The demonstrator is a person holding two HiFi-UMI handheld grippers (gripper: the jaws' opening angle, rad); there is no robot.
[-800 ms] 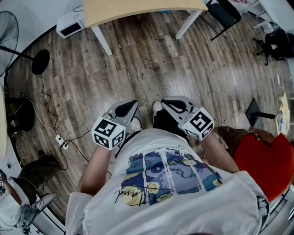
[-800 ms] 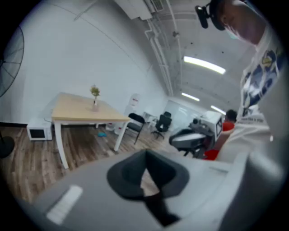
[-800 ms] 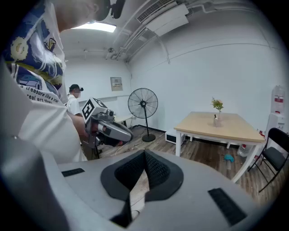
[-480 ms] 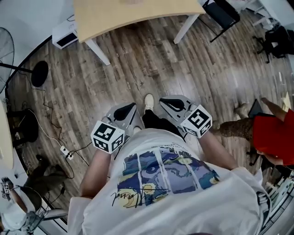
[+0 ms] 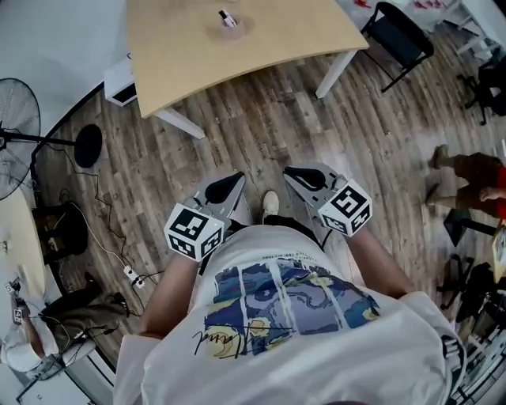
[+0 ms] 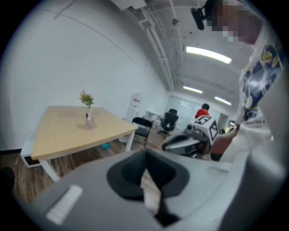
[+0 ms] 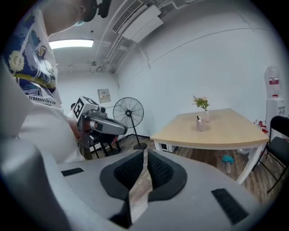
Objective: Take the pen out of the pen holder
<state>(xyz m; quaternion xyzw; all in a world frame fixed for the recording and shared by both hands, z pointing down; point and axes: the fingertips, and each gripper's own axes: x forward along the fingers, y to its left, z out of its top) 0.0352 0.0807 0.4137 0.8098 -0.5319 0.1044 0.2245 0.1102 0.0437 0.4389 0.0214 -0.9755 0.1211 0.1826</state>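
Note:
A small clear pen holder (image 5: 228, 20) with a dark pen in it stands on the light wooden table (image 5: 182, 55) far ahead of me. In the right gripper view the holder (image 7: 199, 124) stands beside a small vase with a plant (image 7: 204, 108). From the left gripper view, holder and vase (image 6: 89, 121) overlap. I hold both grippers close to my waist, well short of the table. My left gripper (image 5: 236, 178) (image 6: 145, 158) is shut and holds nothing. The jaws of my right gripper (image 5: 291, 172) (image 7: 145, 153) also meet with nothing between them.
A standing fan (image 5: 16, 103) and cables with a power strip (image 5: 130, 275) lie on the wooden floor at the left. A white box (image 5: 118, 83) sits under the table's left side. A black chair (image 5: 399, 35) stands right of the table. A person in red (image 5: 474, 178) is at the right edge.
The table has come further into the head view, and the pen holder on it now shows. The person in red has moved towards the right edge. Both grippers stay at my waist.

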